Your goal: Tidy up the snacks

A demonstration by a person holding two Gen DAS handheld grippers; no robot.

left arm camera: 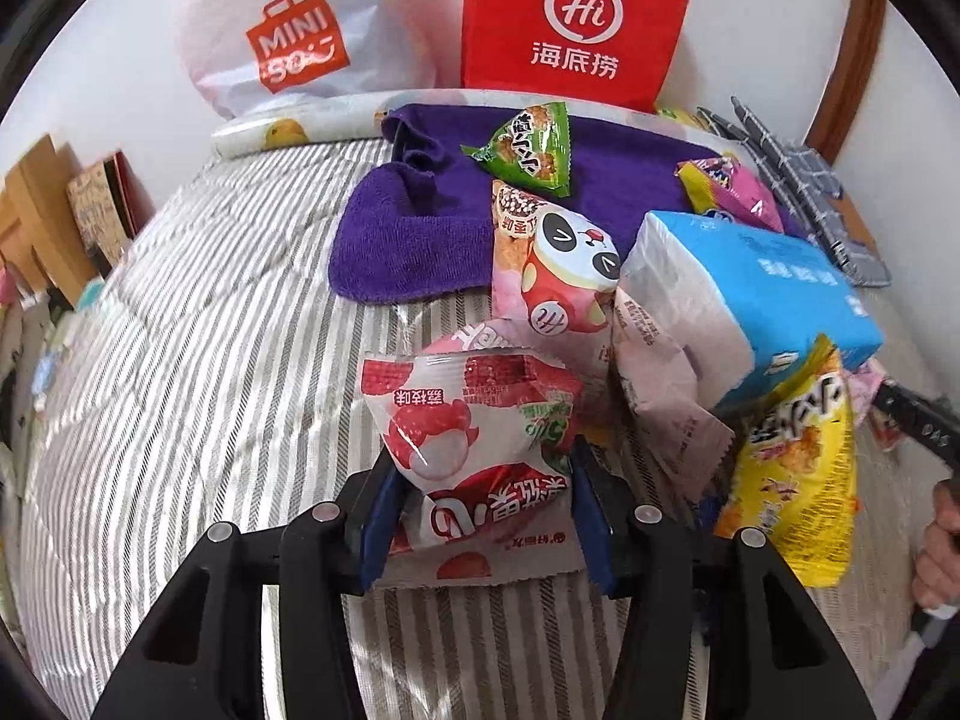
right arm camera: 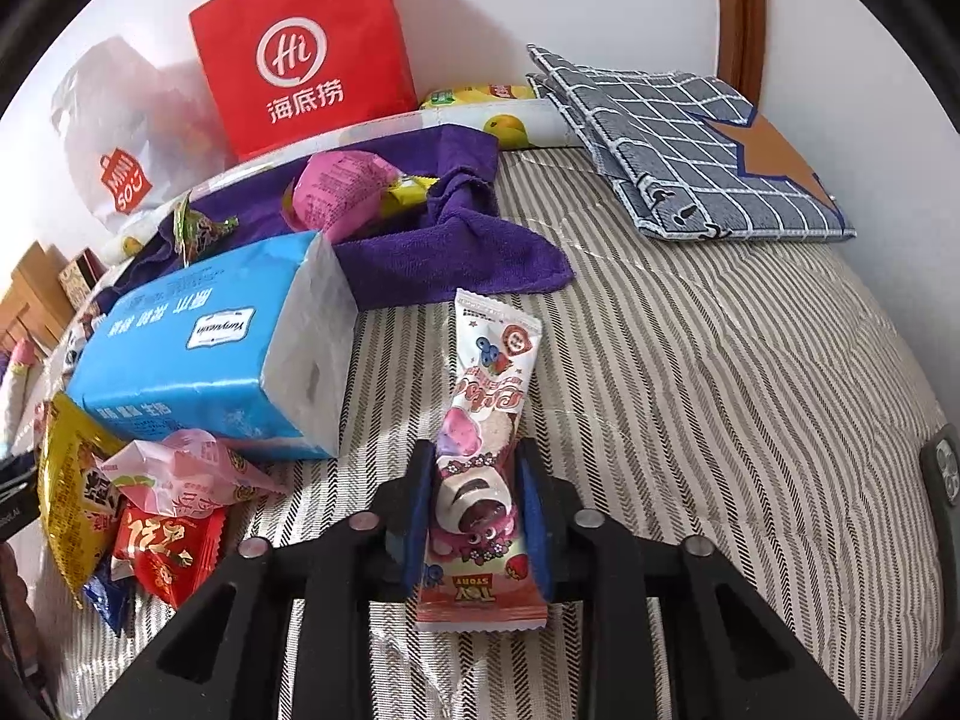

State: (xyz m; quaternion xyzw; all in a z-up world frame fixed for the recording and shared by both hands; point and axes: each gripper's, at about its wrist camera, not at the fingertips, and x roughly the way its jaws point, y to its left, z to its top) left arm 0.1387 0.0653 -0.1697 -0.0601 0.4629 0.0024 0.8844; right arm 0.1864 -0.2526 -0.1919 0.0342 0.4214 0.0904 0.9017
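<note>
The left hand-held gripper (left arm camera: 483, 498) sits closest to its camera. Its blue pads (left arm camera: 379, 516) press on both sides of a puffy red and white snack bag (left arm camera: 474, 420). The bag rests low over the striped bed (left arm camera: 180, 330). It looks full of air, so it is likely light and squashy. A soft squeeze near the lower middle, where the pads are now, seems best. A hard squeeze could pop it or crush what is inside.

The right hand-held gripper (right arm camera: 474, 516) is closed tight on a long thin snack pack (right arm camera: 489, 420) with a pink bear on it. The pack points away from the camera and lies over the bed. Its wrapper looks shiny and may slip. The pads hold it near its lower half, so the far end could droop.

Now the other things, big to small. The red paper bag (left arm camera: 576, 18) stands at the back by the wall. The white shop bag (left arm camera: 288, 30) sits beside it. The purple towel (left arm camera: 408, 228) lies flat on the bed. The blue tissue pack (left arm camera: 762, 300) is soft and fat. The yellow chip bag (left arm camera: 798, 468) leans by it. The panda pack (left arm camera: 570, 276) and the small green triangle snack (left arm camera: 534, 150) rest on or near the towel.
</note>
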